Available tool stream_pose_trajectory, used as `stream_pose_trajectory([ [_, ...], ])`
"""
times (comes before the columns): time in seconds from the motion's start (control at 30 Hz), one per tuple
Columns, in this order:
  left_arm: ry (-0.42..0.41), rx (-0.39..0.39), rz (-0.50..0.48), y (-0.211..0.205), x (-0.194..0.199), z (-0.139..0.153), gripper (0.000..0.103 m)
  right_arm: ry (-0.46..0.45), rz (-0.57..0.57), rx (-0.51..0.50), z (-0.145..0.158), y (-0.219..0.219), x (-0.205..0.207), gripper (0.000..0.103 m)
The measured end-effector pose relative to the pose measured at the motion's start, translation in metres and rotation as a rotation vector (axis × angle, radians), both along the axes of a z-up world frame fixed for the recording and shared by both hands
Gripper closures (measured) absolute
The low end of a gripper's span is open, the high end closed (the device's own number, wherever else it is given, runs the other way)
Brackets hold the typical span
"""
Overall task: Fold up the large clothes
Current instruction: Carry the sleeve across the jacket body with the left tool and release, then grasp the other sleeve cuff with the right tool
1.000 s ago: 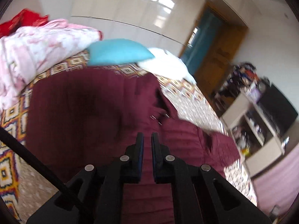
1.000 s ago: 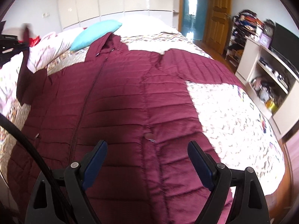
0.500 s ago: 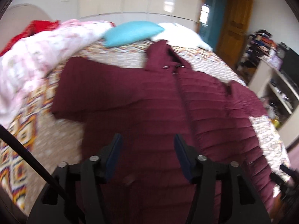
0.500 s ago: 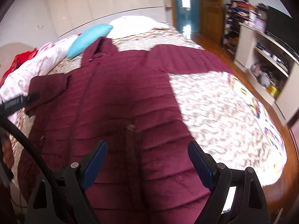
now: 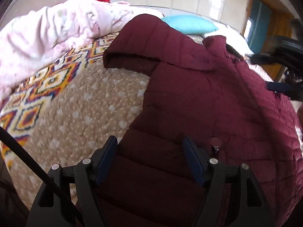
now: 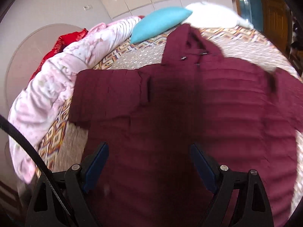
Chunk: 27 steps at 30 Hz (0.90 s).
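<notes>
A large maroon quilted hooded coat [image 5: 198,98] lies spread face up on the bed; it also fills the right wrist view [image 6: 189,104], hood toward the pillows, left sleeve lying out to the side. My left gripper [image 5: 150,147] is open and empty just above the coat's lower left body. My right gripper [image 6: 148,155] is open and empty above the coat's middle. The right gripper also shows at the right edge of the left wrist view [image 5: 284,71].
The bed has a patterned beige quilt [image 5: 79,109]. A bunched pink floral duvet [image 6: 56,79] lies along the left side. A teal pillow [image 6: 161,23] and a white pillow [image 6: 212,15] lie at the head. A red cloth [image 6: 62,45] lies behind the duvet.
My left gripper has opened, letting go of the coat's left side, and moved down to the lower left body. My right gripper, still open, has swung left over the coat's middle.
</notes>
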<state>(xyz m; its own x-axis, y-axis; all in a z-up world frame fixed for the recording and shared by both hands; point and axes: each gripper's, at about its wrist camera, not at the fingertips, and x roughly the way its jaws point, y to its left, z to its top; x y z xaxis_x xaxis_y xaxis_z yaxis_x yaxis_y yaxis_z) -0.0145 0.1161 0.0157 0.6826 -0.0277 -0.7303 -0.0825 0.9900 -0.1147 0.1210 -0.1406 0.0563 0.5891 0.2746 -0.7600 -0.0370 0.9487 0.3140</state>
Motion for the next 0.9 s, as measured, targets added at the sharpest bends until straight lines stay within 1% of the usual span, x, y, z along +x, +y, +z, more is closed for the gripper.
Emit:
stream_pose_trajectory([
  [0.07,-0.014,-0.028,-0.014,0.002,0.001,-0.002,0.025,0.031,-0.035,-0.019,-0.016,0.014,0.038,0.012],
  [0.17,-0.019,-0.044,-0.027,0.003,0.000,-0.005,0.022,0.088,-0.068,-0.027,-0.038,0.032,0.082,0.012],
  [0.2,-0.023,-0.051,-0.030,0.004,-0.001,-0.006,0.022,0.106,-0.075,-0.022,-0.043,0.036,0.091,0.014],
  [0.27,-0.031,-0.061,-0.031,0.003,-0.002,-0.005,0.021,0.144,-0.077,-0.022,-0.054,0.048,0.108,0.022],
  [0.3,-0.034,-0.066,-0.032,0.003,-0.002,-0.004,0.021,0.145,-0.074,-0.038,-0.055,0.053,0.111,0.041],
  [0.33,-0.037,-0.072,-0.033,0.003,-0.003,-0.004,0.021,0.146,-0.052,-0.035,-0.053,0.059,0.113,0.076],
  [0.37,-0.038,-0.078,-0.034,0.003,-0.003,-0.003,0.021,0.155,-0.039,-0.010,-0.050,0.061,0.114,0.079],
  [0.4,-0.040,-0.082,-0.034,0.003,-0.005,-0.003,0.020,0.145,-0.041,0.007,-0.045,0.059,0.112,0.080],
  [0.43,-0.040,-0.087,-0.034,0.003,-0.005,-0.003,0.020,0.123,-0.051,-0.009,-0.037,0.056,0.109,0.080],
  [0.5,-0.040,-0.088,-0.034,0.003,-0.005,-0.003,0.020,0.082,-0.078,-0.074,-0.024,0.043,0.103,0.080],
  [0.6,-0.039,-0.086,-0.033,0.002,-0.005,-0.004,0.020,0.060,-0.144,-0.092,-0.009,0.006,0.092,0.081],
  [0.67,-0.038,-0.084,-0.032,0.002,-0.005,-0.004,0.020,0.064,-0.217,-0.142,-0.003,-0.026,0.087,0.081],
  [0.77,-0.034,-0.076,-0.030,0.002,-0.005,-0.004,0.020,0.094,-0.313,-0.197,-0.007,-0.068,0.077,0.081],
  [0.8,-0.032,-0.073,-0.029,0.001,-0.005,-0.004,0.020,0.109,-0.361,-0.225,-0.010,-0.087,0.071,0.081],
  [0.9,-0.026,-0.063,-0.026,0.001,-0.003,-0.004,0.020,0.127,-0.451,-0.271,-0.018,-0.122,0.057,0.081],
])
